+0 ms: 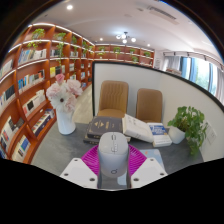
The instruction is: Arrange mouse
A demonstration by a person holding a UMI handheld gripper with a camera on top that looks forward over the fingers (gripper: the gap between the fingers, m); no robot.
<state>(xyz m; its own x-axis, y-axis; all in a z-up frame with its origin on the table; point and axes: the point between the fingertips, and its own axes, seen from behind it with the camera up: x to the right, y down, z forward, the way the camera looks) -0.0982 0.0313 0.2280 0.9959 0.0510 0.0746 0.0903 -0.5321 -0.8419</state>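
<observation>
So the mouse [113, 154], a white one, is pinched between the gripper's [113, 170] two pink pads [92, 160], lifted over a grey desk [60, 150]. Beyond the fingers a laptop [103, 127] and books [148, 130] are seen, flanked by a flower vase [66, 120] and a potted plant [190, 125].
</observation>
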